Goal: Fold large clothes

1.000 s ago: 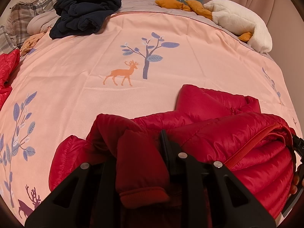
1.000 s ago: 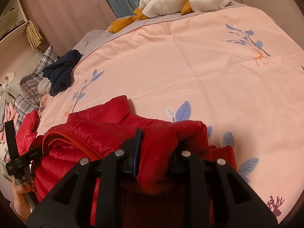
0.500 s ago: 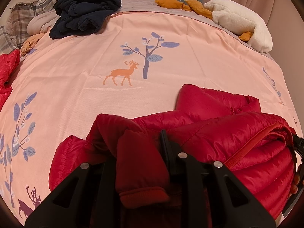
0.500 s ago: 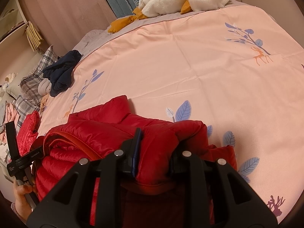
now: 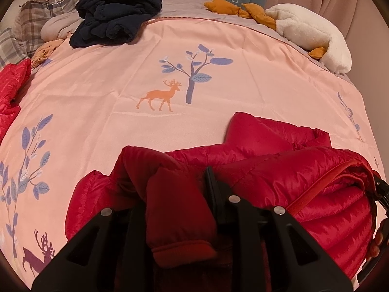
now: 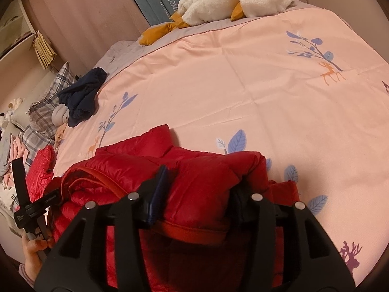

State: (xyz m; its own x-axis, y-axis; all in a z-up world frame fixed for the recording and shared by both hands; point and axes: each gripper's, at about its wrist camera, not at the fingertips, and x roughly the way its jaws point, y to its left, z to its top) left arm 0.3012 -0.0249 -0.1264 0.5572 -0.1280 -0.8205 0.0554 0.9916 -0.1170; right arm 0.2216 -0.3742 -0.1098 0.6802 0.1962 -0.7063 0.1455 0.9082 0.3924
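A red puffer jacket [image 5: 291, 170] lies bunched at the near edge of the pink bedspread [image 5: 170, 60]. My left gripper [image 5: 175, 185] is shut on a sleeve, whose ribbed cuff [image 5: 182, 250] hangs down between the fingers. In the right wrist view the same jacket [image 6: 116, 177] fills the foreground. My right gripper [image 6: 201, 182] has a folded sleeve part between its jaws, which are opening; the pads stand wide and no longer pinch the fabric. The left gripper's body [image 6: 26, 206] shows at the far left there, held by a hand [image 6: 34, 248].
A dark navy garment [image 5: 114, 17] lies at the far left of the bed, beside plaid pillows [image 5: 41, 12]. A white and orange plush toy [image 5: 308, 34] rests at the head end. Another red garment [image 5: 12, 85] sits at the left edge. Shelves [image 6: 14, 24] stand beyond the bed.
The right gripper's jaws have spread apart around the sleeve fold. The left gripper and the jacket have stayed put.
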